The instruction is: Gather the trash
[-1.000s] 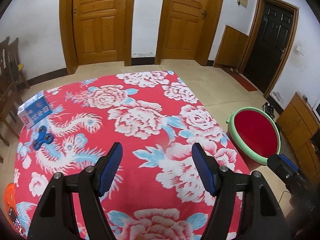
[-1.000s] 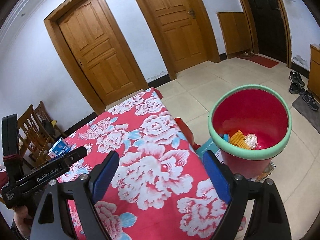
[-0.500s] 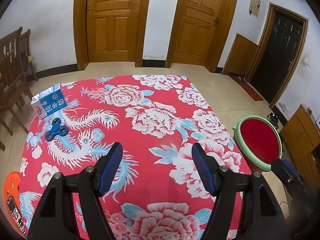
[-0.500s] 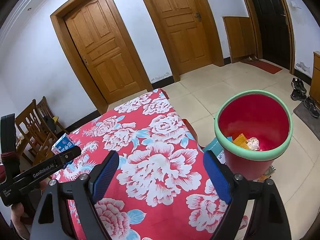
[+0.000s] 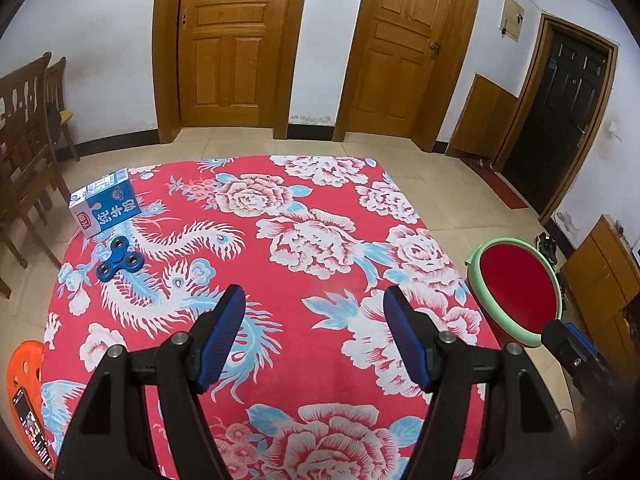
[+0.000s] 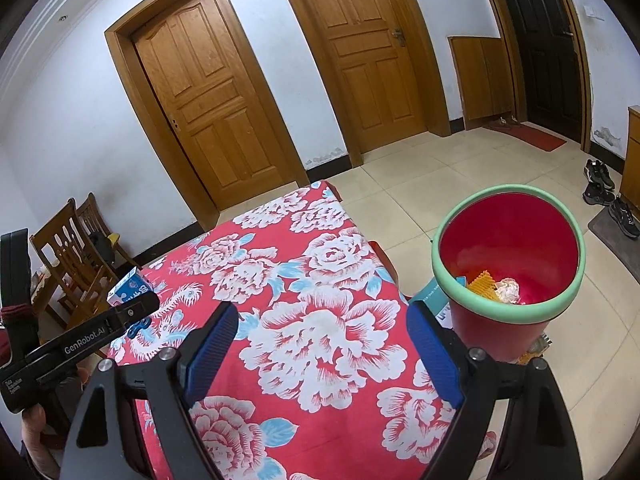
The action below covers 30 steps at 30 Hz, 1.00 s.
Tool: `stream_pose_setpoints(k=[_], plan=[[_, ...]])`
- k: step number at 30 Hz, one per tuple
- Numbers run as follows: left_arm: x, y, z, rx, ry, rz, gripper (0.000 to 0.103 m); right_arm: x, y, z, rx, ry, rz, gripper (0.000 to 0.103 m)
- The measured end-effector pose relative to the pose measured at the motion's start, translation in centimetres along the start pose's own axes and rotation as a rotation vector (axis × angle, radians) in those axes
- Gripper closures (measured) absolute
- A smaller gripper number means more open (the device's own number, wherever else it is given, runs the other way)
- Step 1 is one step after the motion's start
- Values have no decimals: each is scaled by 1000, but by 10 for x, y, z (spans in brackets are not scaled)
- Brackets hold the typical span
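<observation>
- The red bin (image 6: 508,264) with the green rim stands on the floor just beside the desk (image 5: 320,272), at its right edge. It already holds some trash: an orange ridged piece (image 6: 485,283), a crumpled pale wad (image 6: 507,290) and a sliver of something blue, so part of the job looks done.
- Left on the desk: a blue-and-white milk carton (image 5: 105,208) at the far corner, well apart from the bin, and a blue fidget spinner (image 5: 119,266) just beside the carton. Judging by looks, the carton is the next trash; whether the spinner counts I cannot say.
- The left gripper (image 5: 314,336) hangs over the desk with jaws released and nothing between them; the right gripper (image 6: 320,350), nearer the bin, is likewise spread and empty.
- Hard to read: the bin's bottom is partly hidden by its rim; papers or packets under and behind the bin are cut off; an orange stool (image 5: 24,376) bearing a phone sits at the frame's edge opposite the bin.
</observation>
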<state>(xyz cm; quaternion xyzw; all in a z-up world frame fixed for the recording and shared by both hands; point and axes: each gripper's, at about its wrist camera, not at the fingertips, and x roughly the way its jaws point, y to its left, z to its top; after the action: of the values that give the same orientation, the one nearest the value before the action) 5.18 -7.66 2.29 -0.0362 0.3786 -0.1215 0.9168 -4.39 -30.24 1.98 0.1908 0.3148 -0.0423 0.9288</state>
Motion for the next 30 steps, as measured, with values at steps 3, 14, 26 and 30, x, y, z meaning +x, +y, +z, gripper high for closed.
stream_pose_setpoints(k=[3, 14, 26, 30], plan=[[-1, 1, 0, 1, -2, -1, 32, 0, 0, 0, 0, 0, -1, 15], [-2, 1, 1, 0, -2, 1, 32, 0, 0, 0, -1, -1, -1, 15], [-4, 1, 2, 0, -4, 0, 32, -1, 2, 0, -3, -3, 0, 15], [-4, 1, 2, 0, -4, 0, 32, -1, 3, 0, -2, -3, 0, 15]])
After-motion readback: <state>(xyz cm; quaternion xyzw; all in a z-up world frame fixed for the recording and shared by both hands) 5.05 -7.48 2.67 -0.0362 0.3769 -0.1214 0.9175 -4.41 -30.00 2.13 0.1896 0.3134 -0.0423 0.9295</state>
